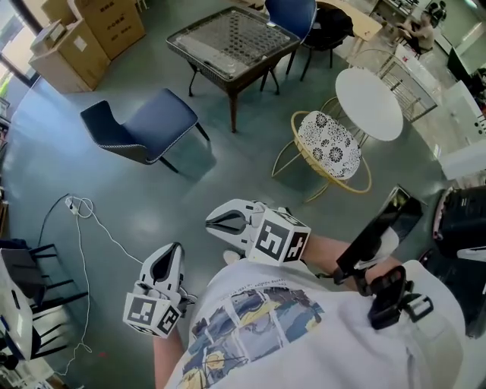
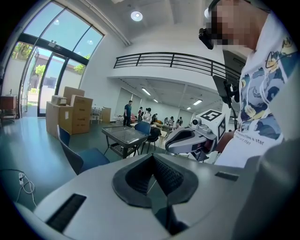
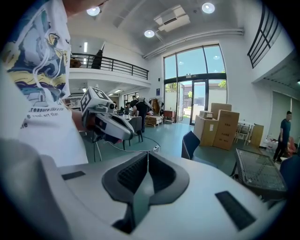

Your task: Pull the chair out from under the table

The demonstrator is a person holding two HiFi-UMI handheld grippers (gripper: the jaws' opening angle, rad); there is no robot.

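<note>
A blue chair (image 1: 144,125) stands on the grey floor to the left of a dark mesh-topped table (image 1: 231,42), apart from it and turned away. A second blue chair (image 1: 292,15) sits at the table's far side. My left gripper (image 1: 170,254) is low, close to my body, shut and holding nothing. My right gripper (image 1: 214,222) points left in front of my shirt, also shut and holding nothing. The left gripper view shows its shut pads (image 2: 161,171), the blue chair (image 2: 79,157) and the table (image 2: 123,136) ahead. In the right gripper view the blue chair (image 3: 191,143) is to the right.
Cardboard boxes (image 1: 91,34) are stacked at the far left. A round white table (image 1: 368,102) and a gold wire chair with a patterned cushion (image 1: 328,144) stand to the right. A white cable (image 1: 80,209) lies on the floor; a black chair (image 1: 30,281) is at the left edge.
</note>
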